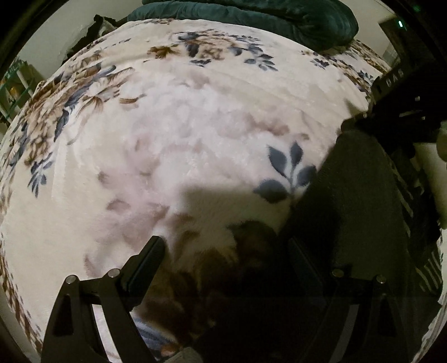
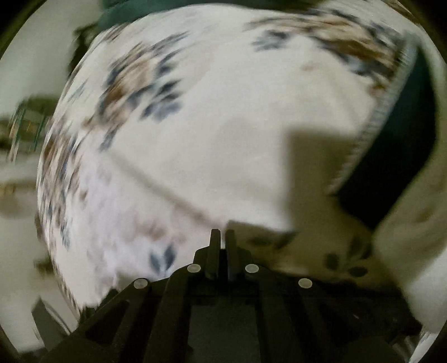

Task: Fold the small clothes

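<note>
In the left wrist view my left gripper (image 1: 226, 251) stands open over the floral blanket (image 1: 195, 125), with only blanket between its fingers. A dark cloth (image 1: 352, 195) lies against its right finger, in shadow. The other gripper's black body (image 1: 396, 103) shows at the right above that cloth. The right wrist view is blurred. There my right gripper (image 2: 222, 234) is shut, its tips at the lower edge of a smooth cream cloth (image 2: 237, 139). Whether that edge is pinched I cannot tell.
A dark green quilt (image 1: 265, 16) is bunched at the head of the bed. Striped fabric (image 1: 413, 201) hangs at the right. The blanket's ribbed edge (image 2: 382, 111) borders a dark gap (image 2: 399, 145). A green rack (image 1: 16, 83) stands beyond the bed's left side.
</note>
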A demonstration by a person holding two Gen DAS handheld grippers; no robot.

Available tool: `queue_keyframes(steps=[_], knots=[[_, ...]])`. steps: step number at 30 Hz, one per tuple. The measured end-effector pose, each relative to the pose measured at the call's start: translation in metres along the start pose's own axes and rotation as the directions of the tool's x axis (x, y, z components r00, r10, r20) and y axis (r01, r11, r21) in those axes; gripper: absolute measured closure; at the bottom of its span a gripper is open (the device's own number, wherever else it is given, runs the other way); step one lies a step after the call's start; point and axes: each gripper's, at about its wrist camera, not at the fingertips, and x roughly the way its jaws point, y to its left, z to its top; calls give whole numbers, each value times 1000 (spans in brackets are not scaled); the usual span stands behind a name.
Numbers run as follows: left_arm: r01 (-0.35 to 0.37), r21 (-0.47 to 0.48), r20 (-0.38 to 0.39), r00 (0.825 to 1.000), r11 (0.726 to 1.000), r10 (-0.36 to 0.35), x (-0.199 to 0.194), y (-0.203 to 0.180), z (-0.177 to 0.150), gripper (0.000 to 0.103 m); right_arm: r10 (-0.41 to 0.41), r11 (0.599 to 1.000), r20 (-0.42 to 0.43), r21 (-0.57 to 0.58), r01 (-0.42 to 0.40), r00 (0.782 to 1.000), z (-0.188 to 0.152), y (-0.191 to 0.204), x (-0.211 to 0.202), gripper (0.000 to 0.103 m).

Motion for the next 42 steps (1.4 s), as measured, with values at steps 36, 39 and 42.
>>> queue_keyframes(steps=[36,39,42], knots=[[-227,139,-39,971,964,234,-131,-131,-245,2,186,782,139,579,-232,973,-449,-342,-113,21],[-249,108,-59,965,962,256,-126,-135,-262,2,218,798,135,546,-256,967,-437,-331,-86,57],[-256,83,-62,963,963,261,-125,-134,-271,2,123,848,181,491,-198,976,-435,-318,-98,94]])
